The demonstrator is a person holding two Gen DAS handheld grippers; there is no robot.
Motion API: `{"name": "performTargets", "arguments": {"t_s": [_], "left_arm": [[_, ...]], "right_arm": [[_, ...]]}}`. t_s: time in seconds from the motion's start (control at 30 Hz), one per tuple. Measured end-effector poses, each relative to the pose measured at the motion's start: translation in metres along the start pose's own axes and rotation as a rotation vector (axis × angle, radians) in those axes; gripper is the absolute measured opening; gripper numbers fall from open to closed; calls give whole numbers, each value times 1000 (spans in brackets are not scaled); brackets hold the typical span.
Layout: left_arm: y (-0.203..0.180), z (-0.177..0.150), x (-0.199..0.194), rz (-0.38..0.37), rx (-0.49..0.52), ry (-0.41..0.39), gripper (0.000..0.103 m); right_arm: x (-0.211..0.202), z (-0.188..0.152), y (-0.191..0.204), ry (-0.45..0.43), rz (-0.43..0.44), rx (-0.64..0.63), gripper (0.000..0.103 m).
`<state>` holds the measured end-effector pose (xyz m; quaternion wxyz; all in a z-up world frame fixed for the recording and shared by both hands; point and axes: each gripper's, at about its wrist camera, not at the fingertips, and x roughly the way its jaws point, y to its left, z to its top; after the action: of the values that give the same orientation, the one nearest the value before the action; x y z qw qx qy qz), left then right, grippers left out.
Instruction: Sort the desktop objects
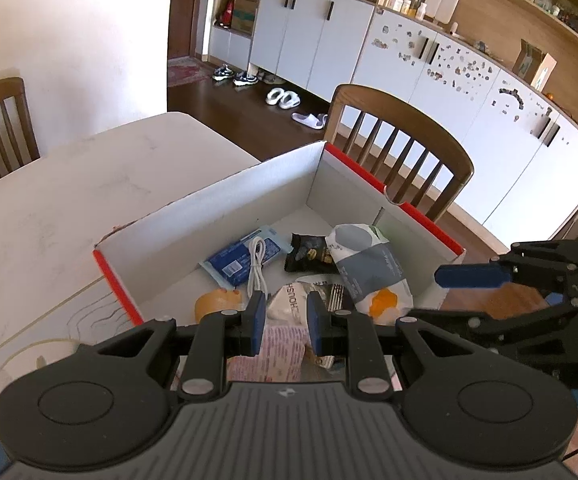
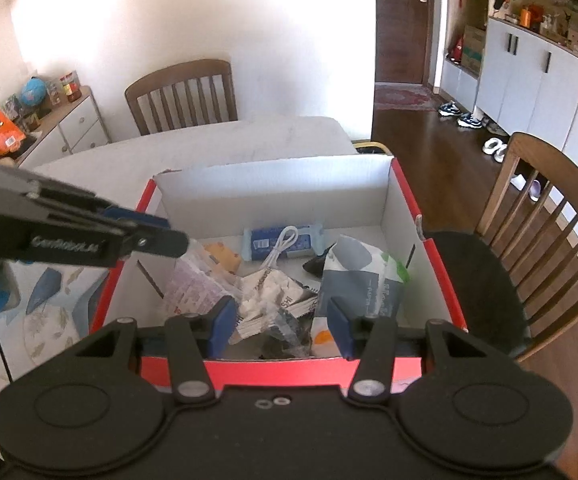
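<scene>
A white cardboard box (image 1: pixel 225 216) with a red rim (image 2: pixel 281 372) stands on the table and holds several items. Among them are a blue wipes packet (image 1: pixel 237 258), a coiled white cable (image 1: pixel 257 266), a black snack packet (image 1: pixel 309 258), a grey-and-white tissue pack (image 1: pixel 365 264) and a pink printed packet (image 1: pixel 281 352). My left gripper (image 1: pixel 285 322) hovers over the box's near left part, pads slightly apart, nothing between them. My right gripper (image 2: pixel 281 324) hangs over the near rim, open and empty. Each wrist view shows the other gripper's blue fingers (image 1: pixel 469 276) (image 2: pixel 145 218) at its side.
The pale table (image 1: pixel 89 200) extends left of and behind the box. A leaf-patterned mat (image 2: pixel 49 312) lies left of the box. A wooden chair (image 2: pixel 549 208) with a dark cushion (image 2: pixel 477 280) stands close on the box's right. Another chair (image 2: pixel 181 92) stands at the far end.
</scene>
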<state>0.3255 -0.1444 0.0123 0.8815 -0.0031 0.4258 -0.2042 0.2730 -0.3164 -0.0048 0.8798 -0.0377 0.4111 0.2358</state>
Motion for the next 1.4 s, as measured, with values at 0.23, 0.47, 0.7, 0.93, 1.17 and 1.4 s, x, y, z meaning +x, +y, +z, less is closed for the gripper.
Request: {"name": "performTargets", "arguments": {"t_s": [0.23, 0.47, 0.7, 0.93, 1.17, 1.4], "left_arm": [[-5, -12, -20, -15, 12, -23, 20], [-3, -25, -37, -19, 16, -24, 20], [1, -40, -50, 11, 29, -24, 20], [9, -56, -59, 37, 17, -15, 20], [10, -71, -62, 45, 23, -12, 52], [9, -79, -68, 46, 22, -26, 72]], "right_arm": [[-11, -3, 8, -36, -13, 17, 50], [-16, -9, 20, -46, -30, 25, 50], [-21, -16, 34, -69, -34, 30, 66], [-25, -21, 48, -83, -39, 29, 66], [-26, -28, 55, -85, -46, 32, 67], [-29, -33, 60, -96, -48, 43, 67]]}}
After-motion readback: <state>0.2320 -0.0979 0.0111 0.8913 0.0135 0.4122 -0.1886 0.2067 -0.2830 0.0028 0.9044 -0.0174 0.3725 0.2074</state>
